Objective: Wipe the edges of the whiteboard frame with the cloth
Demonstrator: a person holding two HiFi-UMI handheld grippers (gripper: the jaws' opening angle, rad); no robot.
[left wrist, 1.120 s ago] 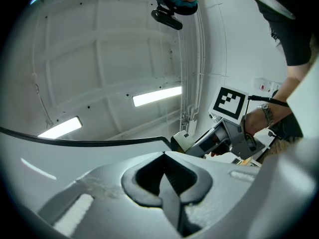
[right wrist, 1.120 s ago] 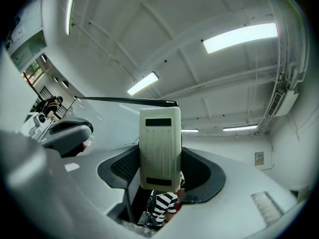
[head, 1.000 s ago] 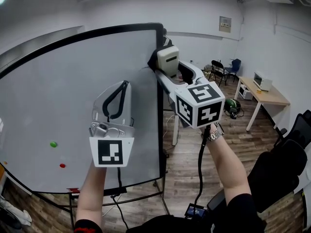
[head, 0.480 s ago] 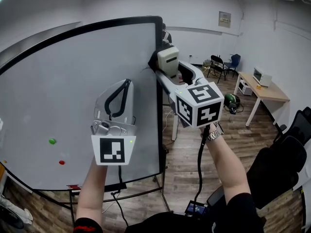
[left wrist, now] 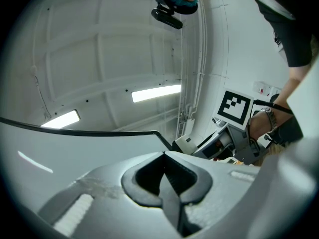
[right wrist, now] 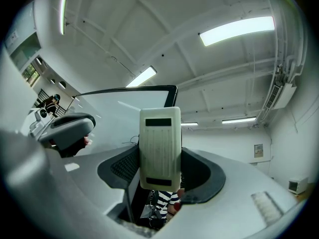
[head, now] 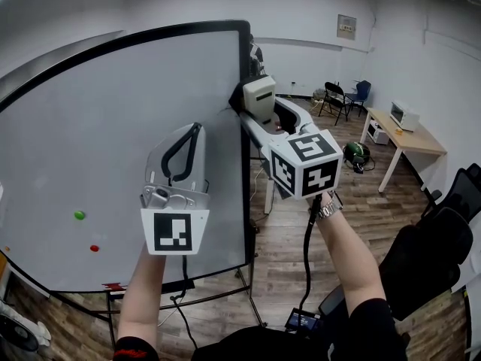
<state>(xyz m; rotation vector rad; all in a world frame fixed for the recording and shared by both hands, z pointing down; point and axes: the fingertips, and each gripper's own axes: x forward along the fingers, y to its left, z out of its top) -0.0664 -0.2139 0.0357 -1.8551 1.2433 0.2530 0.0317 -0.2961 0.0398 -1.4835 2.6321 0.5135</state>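
Two tools are working at the whiteboard. The right tool is clamping a cream, block-shaped pad, with no loose cloth showing, and is holding it at the upper part of the black frame on the board's right side. The left tool is hovering nearer, over the board's face, its jaws pressed together on nothing.

The step in hand is looking like a pass along that right upright. Doing it well is probably a matter of setting the pad's flat face square to the strip, pressing evenly, and travelling in one line toward the bottom corner instead of dabbing.

Low down, the stand's legs and dangling cables are crossing under the board, so the stroke is likely needing care there. To the right the floor is lying open, with a black chair near and a wooden surface far off, both well apart from the frame.
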